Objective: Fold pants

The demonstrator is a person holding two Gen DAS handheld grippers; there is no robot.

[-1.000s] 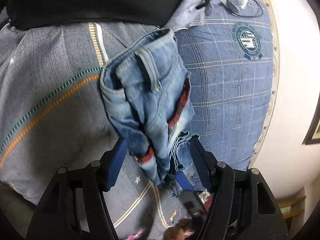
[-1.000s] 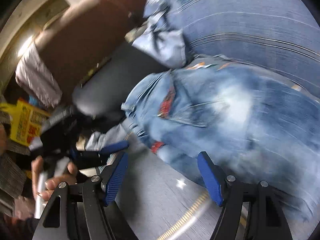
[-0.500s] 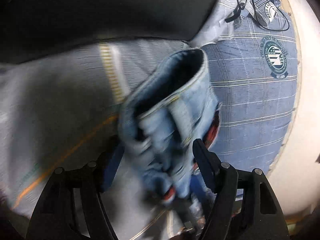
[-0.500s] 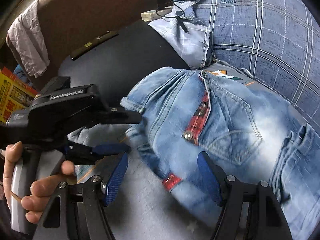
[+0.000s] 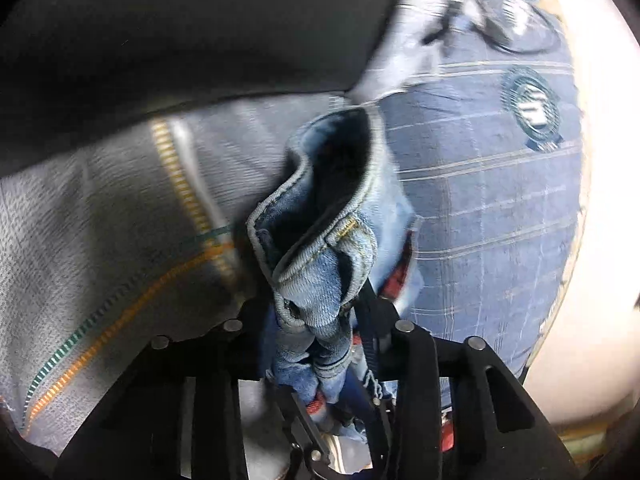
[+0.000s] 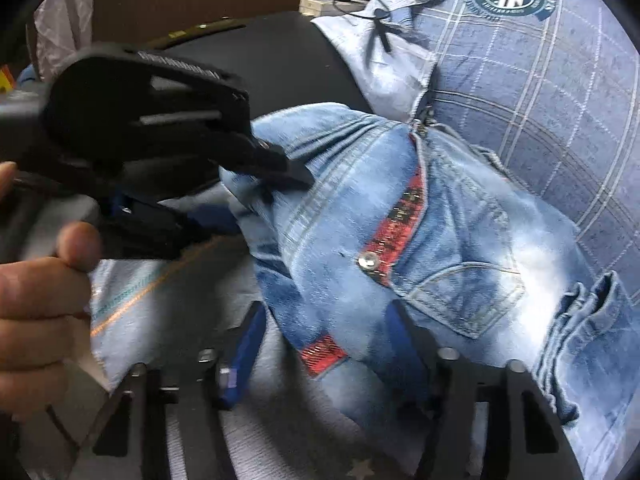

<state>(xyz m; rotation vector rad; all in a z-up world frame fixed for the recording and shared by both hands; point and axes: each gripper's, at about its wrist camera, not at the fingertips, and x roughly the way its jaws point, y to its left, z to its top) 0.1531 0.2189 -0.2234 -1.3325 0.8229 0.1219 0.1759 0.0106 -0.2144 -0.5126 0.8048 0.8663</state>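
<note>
Light blue jeans (image 6: 420, 248) with red plaid trim lie on the bed, waistband toward the left. My left gripper (image 5: 316, 320) is shut on the bunched waistband of the jeans (image 5: 320, 276), which stands up in front of its camera. It also shows in the right wrist view (image 6: 276, 172), pinching the waistband edge. My right gripper (image 6: 324, 344) is open, its blue-padded fingers (image 6: 244, 356) either side of the jeans' lower edge near a red plaid tab.
A grey striped sheet (image 5: 100, 240) covers the bed. A blue checked pillow (image 6: 540, 80) with a round crest lies beyond the jeans. A black cushion (image 5: 180, 32) sits at the back, with a white power strip and cables (image 6: 332, 4) behind it.
My left gripper has closed on the jeans' waistband, where it was open around it before. My right gripper has moved closer to the jeans and stays open.
</note>
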